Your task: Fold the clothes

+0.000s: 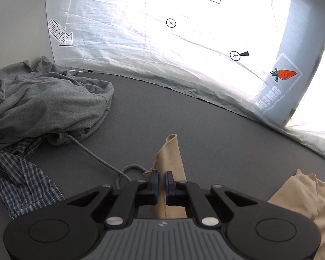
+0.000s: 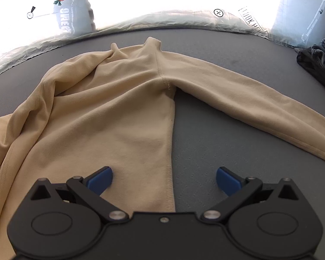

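Observation:
A beige long-sleeved top [image 2: 110, 112] lies spread on the dark grey table [image 2: 216, 130], with one sleeve [image 2: 249, 95] stretched out to the right. My left gripper [image 1: 161, 181] is shut on a strip of this beige top [image 1: 170, 153], whose end stands up beyond the fingertips. More of the beige fabric [image 1: 303, 201] is bunched at the lower right of the left wrist view. My right gripper [image 2: 164, 181] hangs open just above the top's side seam, one blue pad [image 2: 100, 178] over the fabric, the other over bare table.
A crumpled grey garment [image 1: 47, 101] with a drawstring [image 1: 97, 158] and a blue plaid shirt [image 1: 21, 177] lie at the left. Dark clothes [image 2: 318, 58] sit at the far right edge. A white printed sheet [image 1: 162, 32] with carrots and arrows backs the table.

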### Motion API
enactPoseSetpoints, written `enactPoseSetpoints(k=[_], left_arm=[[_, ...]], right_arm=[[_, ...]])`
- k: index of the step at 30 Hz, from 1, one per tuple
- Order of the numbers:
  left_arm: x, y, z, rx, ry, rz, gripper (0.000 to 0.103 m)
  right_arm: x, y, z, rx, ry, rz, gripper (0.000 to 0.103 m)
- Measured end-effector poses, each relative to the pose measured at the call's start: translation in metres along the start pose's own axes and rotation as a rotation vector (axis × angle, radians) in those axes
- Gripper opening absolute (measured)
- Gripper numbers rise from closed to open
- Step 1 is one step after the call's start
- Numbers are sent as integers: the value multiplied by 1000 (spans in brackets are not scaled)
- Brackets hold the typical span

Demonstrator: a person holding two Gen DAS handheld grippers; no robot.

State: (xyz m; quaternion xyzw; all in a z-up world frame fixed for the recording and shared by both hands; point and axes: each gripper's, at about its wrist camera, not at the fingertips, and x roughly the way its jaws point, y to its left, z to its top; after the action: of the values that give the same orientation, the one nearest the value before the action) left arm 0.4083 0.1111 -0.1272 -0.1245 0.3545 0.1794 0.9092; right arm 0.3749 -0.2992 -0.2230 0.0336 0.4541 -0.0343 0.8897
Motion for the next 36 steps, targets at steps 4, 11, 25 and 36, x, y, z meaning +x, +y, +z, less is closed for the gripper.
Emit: enactPoseSetpoints(k=[4,11,25,36], left_arm=[[-49,51,8,-32,-117,140,6],[-101,114,16,-60,-255,350,6],[-71,165,-14,-262,-92,397,29],[-82,29,-120,102,183,-61,48]], right_arm=[[-1,0,-3,-3,-16,2,103],[-1,0,-3,2,-20,0,103],[-11,-12,-8,-38,51,55,103],[-51,-30,-58,14,78,51,103]])
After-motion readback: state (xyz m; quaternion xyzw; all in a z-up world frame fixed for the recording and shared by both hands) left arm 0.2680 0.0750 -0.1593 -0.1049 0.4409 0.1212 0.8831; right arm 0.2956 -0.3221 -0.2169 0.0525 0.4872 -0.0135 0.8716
